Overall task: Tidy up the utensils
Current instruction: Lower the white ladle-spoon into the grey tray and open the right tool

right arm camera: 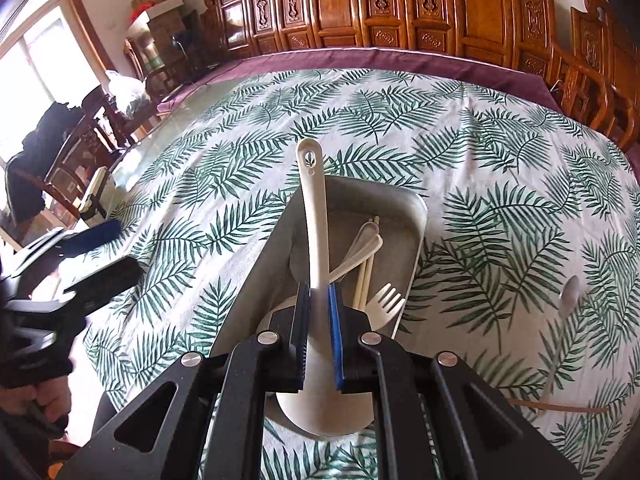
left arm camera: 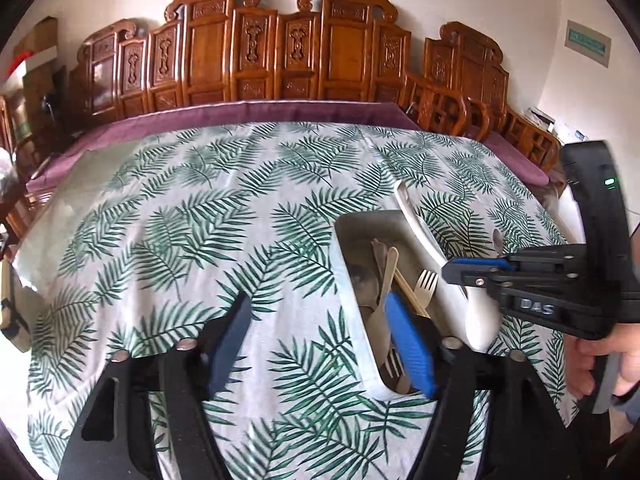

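Observation:
A grey metal tray (right arm camera: 416, 216) (left arm camera: 344, 248) lies on the leaf-print tablecloth and holds forks, chopsticks and spoons. My right gripper (right arm camera: 319, 292) (left arm camera: 452, 270) is shut on a large white ladle (right arm camera: 314, 216) (left arm camera: 420, 228), holding it over the tray with the bowl near me and the handle pointing away. My left gripper (left arm camera: 316, 308) is open and empty, one finger over the tray's near end, the other over the cloth to its left. A white fork (right arm camera: 384, 304) (left arm camera: 425, 286) and chopsticks (right arm camera: 366, 276) lie in the tray.
A white spoon (right arm camera: 568, 292) and a single wooden chopstick (right arm camera: 560, 406) lie on the cloth right of the tray. Carved wooden chairs (left arm camera: 280, 52) line the table's far side. A purple cloth (left arm camera: 260, 110) edges the table.

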